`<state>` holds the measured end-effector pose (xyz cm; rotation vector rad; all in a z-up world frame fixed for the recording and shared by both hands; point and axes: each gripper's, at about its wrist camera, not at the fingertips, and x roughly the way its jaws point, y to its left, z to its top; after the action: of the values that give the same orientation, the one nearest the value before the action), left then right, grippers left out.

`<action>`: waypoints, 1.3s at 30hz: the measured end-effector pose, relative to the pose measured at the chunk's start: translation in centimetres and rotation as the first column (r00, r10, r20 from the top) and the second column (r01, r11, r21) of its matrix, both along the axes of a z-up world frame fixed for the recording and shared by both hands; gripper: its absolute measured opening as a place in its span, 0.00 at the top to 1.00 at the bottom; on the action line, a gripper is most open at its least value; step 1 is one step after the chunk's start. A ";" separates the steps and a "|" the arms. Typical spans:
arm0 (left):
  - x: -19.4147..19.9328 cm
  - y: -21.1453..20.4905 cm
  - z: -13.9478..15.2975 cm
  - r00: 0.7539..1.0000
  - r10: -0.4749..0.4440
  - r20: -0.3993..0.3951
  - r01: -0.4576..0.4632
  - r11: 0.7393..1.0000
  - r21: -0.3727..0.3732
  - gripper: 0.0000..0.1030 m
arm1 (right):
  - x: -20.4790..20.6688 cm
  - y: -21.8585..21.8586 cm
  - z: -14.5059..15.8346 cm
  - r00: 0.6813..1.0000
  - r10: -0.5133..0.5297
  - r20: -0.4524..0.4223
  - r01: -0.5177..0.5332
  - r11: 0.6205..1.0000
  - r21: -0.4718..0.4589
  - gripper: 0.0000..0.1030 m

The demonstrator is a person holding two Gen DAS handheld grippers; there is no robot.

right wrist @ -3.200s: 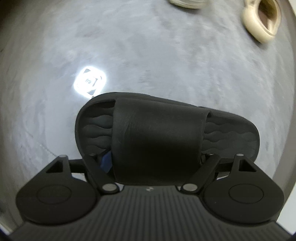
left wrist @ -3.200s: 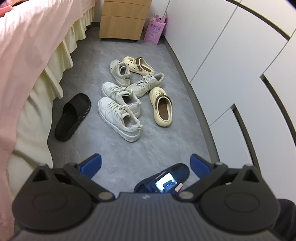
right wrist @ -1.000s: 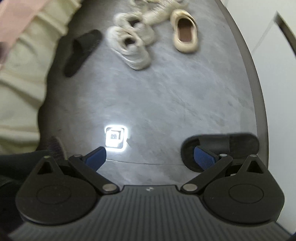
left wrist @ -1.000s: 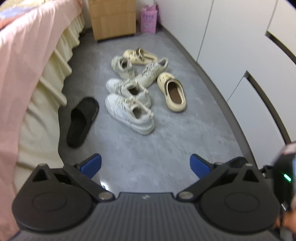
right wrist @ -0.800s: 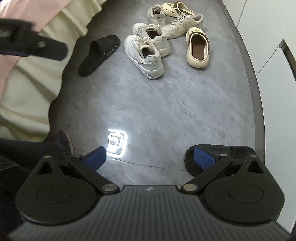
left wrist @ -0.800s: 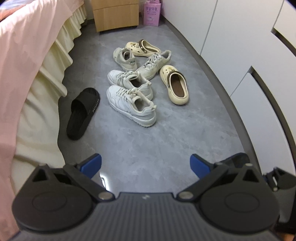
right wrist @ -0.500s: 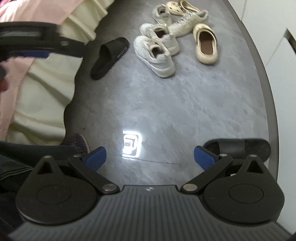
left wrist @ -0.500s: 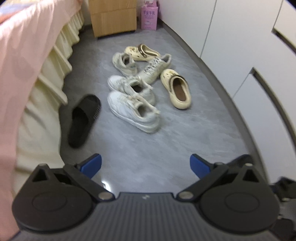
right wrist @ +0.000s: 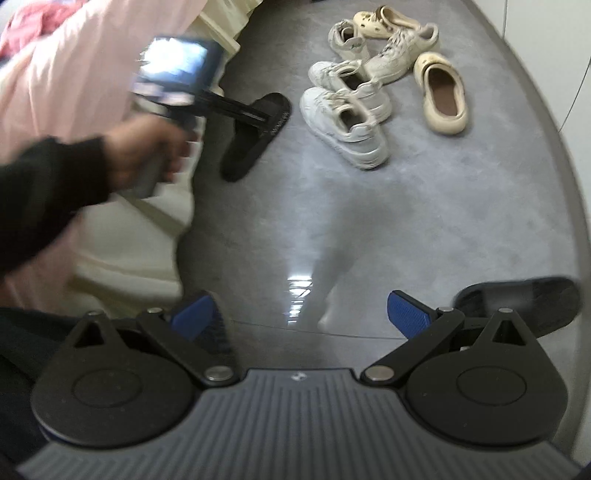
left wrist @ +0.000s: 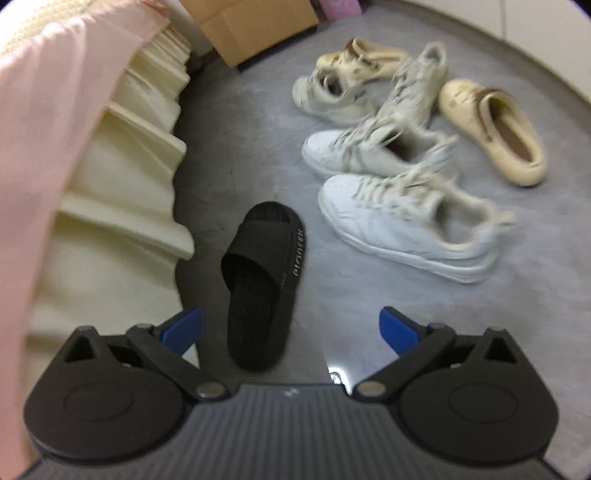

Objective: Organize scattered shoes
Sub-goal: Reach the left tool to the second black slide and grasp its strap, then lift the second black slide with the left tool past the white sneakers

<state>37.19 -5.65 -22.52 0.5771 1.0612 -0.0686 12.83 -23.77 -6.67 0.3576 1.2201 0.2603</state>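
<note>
A black slide lies on the grey floor beside the bed skirt, its heel between my open left gripper's fingers, not touched. It also shows in the right wrist view, with the left gripper above it. A second black slide lies at the right by the wall, just right of my open, empty right gripper. Two white sneakers, two more worn sneakers and two cream clogs lie clustered beyond.
A bed with pink cover and cream skirt runs along the left. A cardboard box stands at the back. White cabinet fronts line the right side.
My left gripper has swung left and dropped close to the black slide by the bed. My right gripper has let go of the other slide and drawn back from it.
</note>
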 end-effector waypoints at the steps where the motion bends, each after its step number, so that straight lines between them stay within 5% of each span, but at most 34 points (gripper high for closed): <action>1: 2.6 0.8 -2.5 1.000 0.000 -0.029 0.000 1.000 0.003 0.00 | 0.3 0.0 0.0 1.000 -0.014 0.005 0.014 1.000 0.018 0.00; 10: 14.7 4.5 -12.3 0.993 -0.008 -0.115 0.011 1.000 0.025 0.00 | 5.7 -2.3 -4.3 0.976 -0.155 -0.150 0.171 0.981 0.095 0.00; 14: 17.6 5.8 -14.4 0.991 -0.034 -0.130 0.039 0.999 0.037 0.00 | 8.2 -2.8 -6.4 0.961 -0.155 -0.227 0.183 0.977 0.106 0.00; 18: 20.3 7.7 -16.1 0.977 0.028 -0.211 -0.046 0.996 -0.077 0.00 | 10.5 -3.1 -7.5 0.955 -0.157 -0.250 0.191 0.974 0.119 0.00; 24: 21.5 7.7 -18.2 0.974 -0.014 -0.226 0.005 0.999 -0.040 0.00 | 12.9 -4.0 -9.0 0.936 -0.184 -0.299 0.230 0.965 0.127 0.00; 34: 20.4 7.9 -17.5 0.967 -0.055 -0.247 0.045 0.998 -0.045 0.10 | 12.4 -3.9 -8.9 0.929 -0.184 -0.320 0.244 0.957 0.159 0.00; 39: 18.0 7.4 -14.2 0.973 -0.076 -0.216 0.066 0.996 -0.056 0.35 | 11.5 -4.1 -7.4 0.937 -0.202 -0.285 0.257 0.951 0.170 0.00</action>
<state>55.17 1.76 -36.76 0.5721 1.2481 -0.2243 24.33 -27.86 -14.03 0.7293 1.4032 0.1363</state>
